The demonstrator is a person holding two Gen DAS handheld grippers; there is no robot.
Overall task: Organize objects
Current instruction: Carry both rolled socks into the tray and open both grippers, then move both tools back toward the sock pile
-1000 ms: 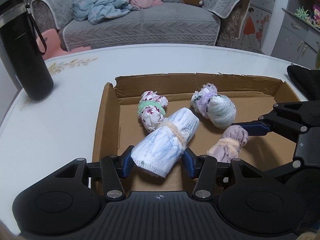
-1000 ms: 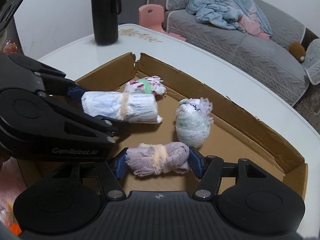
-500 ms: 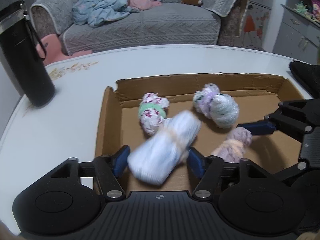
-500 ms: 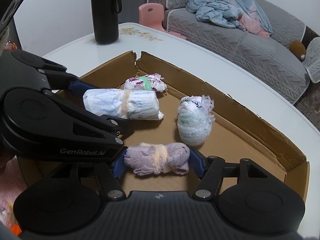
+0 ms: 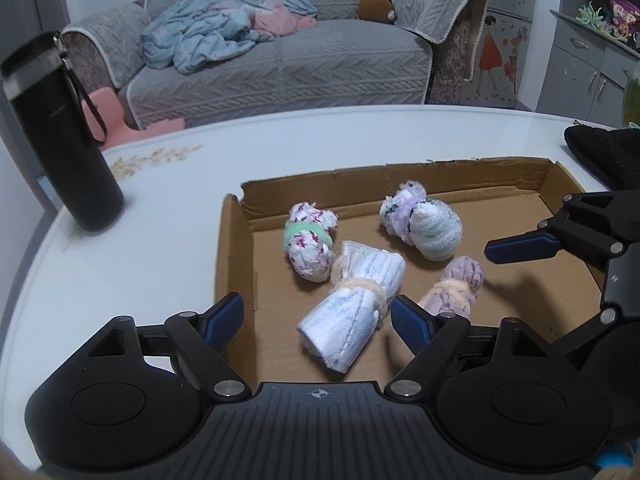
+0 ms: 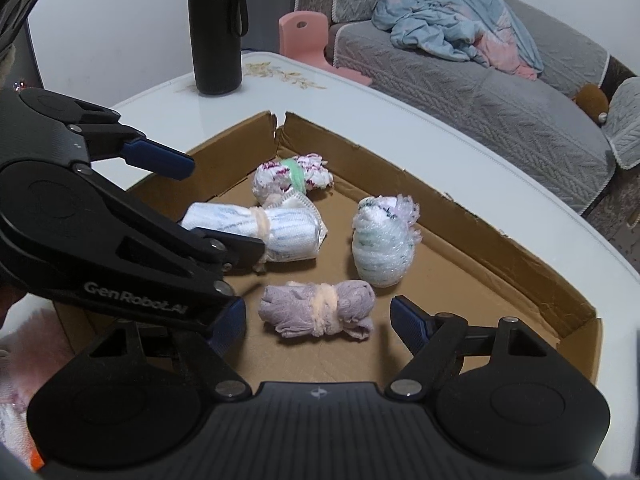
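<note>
Landmark: shallow cardboard tray (image 5: 234,264) (image 6: 472,220) lying on the white table (image 5: 132,264) (image 6: 160,108)
Left hand-held gripper (image 5: 318,318) (image 6: 208,208): fingers spread wide, holding nothing; it hovers at the tray's near left corner, one blue pad over the tray wall, the other inside the tray
Right hand-held gripper (image 6: 318,322) (image 5: 520,245): fingers spread wide, holding nothing; it hangs low over the tray's near right part
Blue-white roll (image 5: 354,308) (image 6: 276,232): lying on the tray floor between the left gripper's fingers, free of both pads, tied round the middle with a pale band
Lilac roll (image 5: 456,286) (image 6: 318,312): on the tray floor just right of the blue-white roll, between the right gripper's fingers with a gap on each side, bound with a peach band
Floral roll (image 5: 310,244) (image 6: 292,176): near the tray's far left corner, green band round it, touching or almost touching the blue-white roll's far end
White bubbly roll (image 5: 424,226) (image 6: 382,240): toward the tray's far wall, apart from the other three, frilly end tied with a purple band
Black flask (image 5: 60,140) (image 6: 216,28): upright on the table, well left of the tray, wrist strap hanging down
Sofa (image 5: 280,64) (image 6: 500,96): grey, beyond the table behind the tray, a blue and pink blanket heaped on it
</note>
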